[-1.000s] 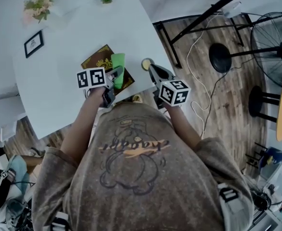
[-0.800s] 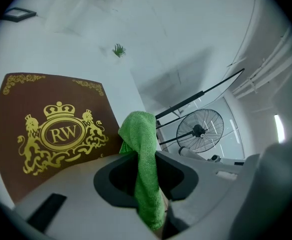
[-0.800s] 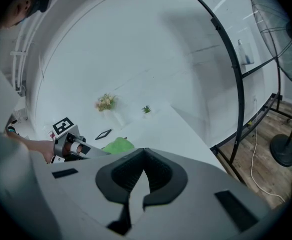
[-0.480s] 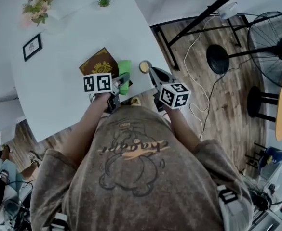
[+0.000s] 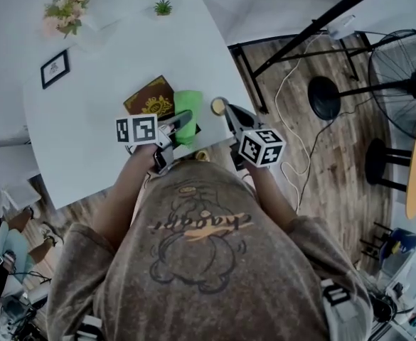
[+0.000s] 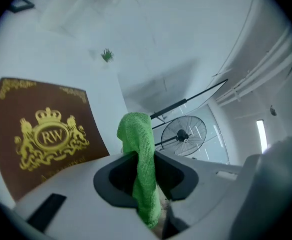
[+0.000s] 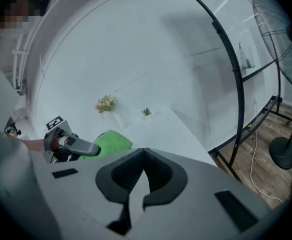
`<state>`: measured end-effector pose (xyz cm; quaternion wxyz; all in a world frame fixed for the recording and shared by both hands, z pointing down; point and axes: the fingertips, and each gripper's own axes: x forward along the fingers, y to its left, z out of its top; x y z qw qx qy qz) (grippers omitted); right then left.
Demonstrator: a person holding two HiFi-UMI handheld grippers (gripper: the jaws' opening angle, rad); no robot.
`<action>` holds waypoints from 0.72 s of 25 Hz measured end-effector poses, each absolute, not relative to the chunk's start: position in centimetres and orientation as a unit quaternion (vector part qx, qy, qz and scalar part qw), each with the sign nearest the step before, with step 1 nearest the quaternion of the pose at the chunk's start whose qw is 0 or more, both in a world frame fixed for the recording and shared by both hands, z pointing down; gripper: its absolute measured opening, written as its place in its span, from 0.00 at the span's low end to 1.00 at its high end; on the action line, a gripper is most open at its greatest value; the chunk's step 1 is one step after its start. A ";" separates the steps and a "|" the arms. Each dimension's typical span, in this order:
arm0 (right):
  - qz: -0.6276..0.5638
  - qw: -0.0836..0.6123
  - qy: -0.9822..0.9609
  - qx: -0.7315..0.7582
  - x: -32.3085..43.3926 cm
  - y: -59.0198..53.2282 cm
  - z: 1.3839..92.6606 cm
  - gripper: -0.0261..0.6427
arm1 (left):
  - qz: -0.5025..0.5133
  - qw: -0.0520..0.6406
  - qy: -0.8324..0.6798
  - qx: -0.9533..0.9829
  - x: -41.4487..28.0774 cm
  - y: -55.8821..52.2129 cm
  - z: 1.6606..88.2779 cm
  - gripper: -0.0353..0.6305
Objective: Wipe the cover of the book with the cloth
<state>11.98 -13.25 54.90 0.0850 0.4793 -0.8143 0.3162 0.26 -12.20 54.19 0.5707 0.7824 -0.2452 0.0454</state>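
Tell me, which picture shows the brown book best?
The left gripper view: the book is big there, with its gold crown crest clear. The head view shows it small, partly behind the green cloth. The right gripper view shows the cloth but no book.

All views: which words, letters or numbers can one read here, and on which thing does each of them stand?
"RW": gold letters inside the crest on the cover of the book.
Gold line under the crest: too blurred to read.
Print on the shirt: lettering of some kind, not legible.
Picture frame: too small to read.
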 end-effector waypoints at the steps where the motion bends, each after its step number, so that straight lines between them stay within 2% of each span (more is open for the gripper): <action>1: 0.316 0.086 -0.814 0.479 11.9 -13.2 54.9 0.04 | 0.040 0.564 -0.254 0.785 -0.8 -12.9 53.7 0.17; 10: 0.316 0.091 -0.820 0.468 11.0 -13.8 54.9 0.04 | 0.059 0.490 -0.357 0.793 -11.2 -20.7 51.7 0.17; 18: 0.317 0.092 -0.817 0.473 11.4 -14.3 55.0 0.04 | 0.191 0.444 -0.355 0.801 -11.3 -23.3 56.1 0.17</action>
